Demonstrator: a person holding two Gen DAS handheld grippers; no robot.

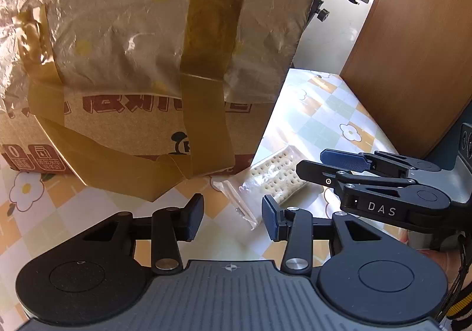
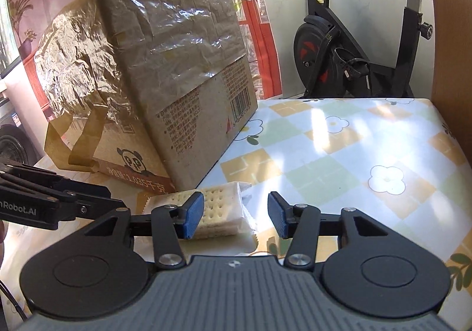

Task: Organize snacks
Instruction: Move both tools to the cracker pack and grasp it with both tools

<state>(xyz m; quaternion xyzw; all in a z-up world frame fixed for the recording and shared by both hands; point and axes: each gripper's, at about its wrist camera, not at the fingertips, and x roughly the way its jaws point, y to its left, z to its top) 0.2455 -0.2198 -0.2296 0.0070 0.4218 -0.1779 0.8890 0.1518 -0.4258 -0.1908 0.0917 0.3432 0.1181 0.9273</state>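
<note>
1. Left gripper point(image 1: 233, 217): jaws part-open, nothing pinched. Crimped end of the cracker pkt point(image 1: 277, 180) lies between/just ahead of the pads, not touching as far as seen.
2. Right gripper point(image 2: 236, 217): jaws part-open, empty. In the right wrist view its left pad point(image 2: 193, 214) overlaps the pkt's near face; contact can't be confirmed. Right pad stands clear over the worktop point(image 2: 339, 154).
3. Pkt: clear wrap, stack of pale dotted crackers, flat on the floral-check cloth, just beside the near corner of the cardboard box point(image 2: 177, 89).
4. Box: plastic film over the top, brown tape strips point(image 1: 206, 89) hanging loose down the front.
5. Far: exercise bike point(image 2: 348, 44) beyond the worktop edge; wood panel point(image 1: 413, 50) at the right.
6. Judged step: pick up the pkt. Best w/ one gripper only; both crowd it from opposite sides. Centre jaws across the stack's short sides, not the loose crimp (would slip or tear). Close gently, since crackers crush. Lift straight up, away from box corner and dangling tape.
</note>
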